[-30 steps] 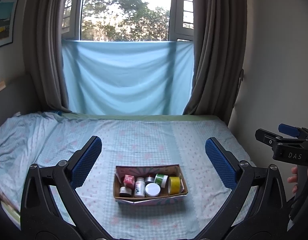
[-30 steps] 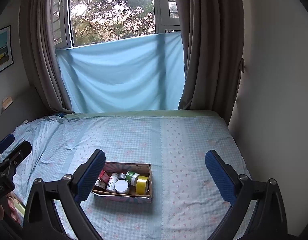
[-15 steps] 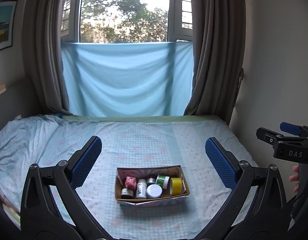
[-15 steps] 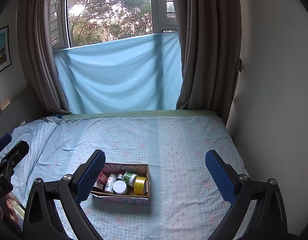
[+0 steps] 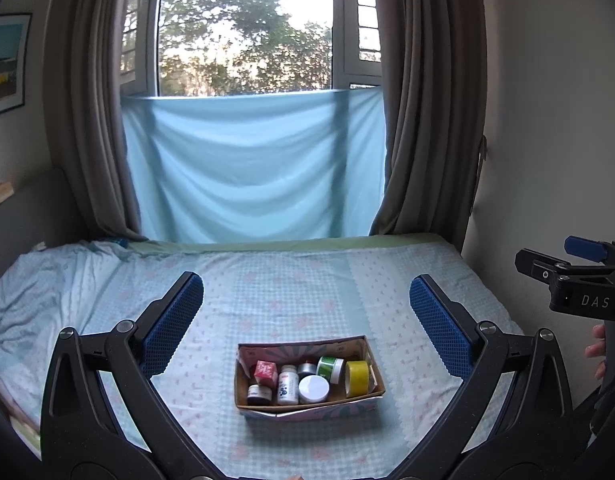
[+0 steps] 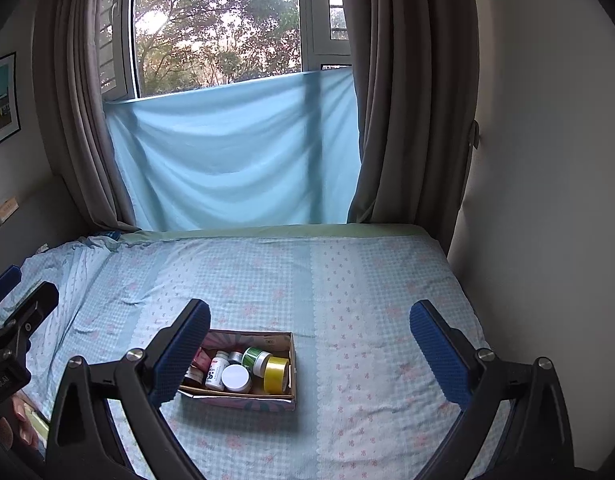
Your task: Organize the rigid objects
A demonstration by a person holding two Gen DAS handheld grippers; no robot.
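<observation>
A shallow cardboard box (image 5: 307,407) (image 6: 292,364) sits on the bed. Inside lie a yellow tape roll (image 5: 357,378) (image 6: 276,375), a green-labelled jar (image 5: 329,368) (image 6: 255,359), a white-lidded jar (image 5: 313,388) (image 6: 236,377), a white bottle (image 5: 288,388) (image 6: 216,370), a red cube (image 5: 265,372), a small silver tin (image 5: 306,368) and a dark jar (image 5: 259,394). My left gripper (image 5: 305,320) is open, held above and short of the box, nothing between its fingers. My right gripper (image 6: 309,344) is open too, with the box by its left finger (image 6: 179,356).
The bed (image 5: 291,288) carries a pale blue patterned sheet, wrinkled at the left. A blue cloth (image 5: 251,168) hangs over the window between grey curtains. A wall (image 6: 547,160) borders the bed on the right. A hand (image 5: 597,350) holds the right gripper's body (image 5: 579,284).
Both grippers have drawn back and up a little from the box, so it looks smaller and lower in view. Both stay open and empty.
</observation>
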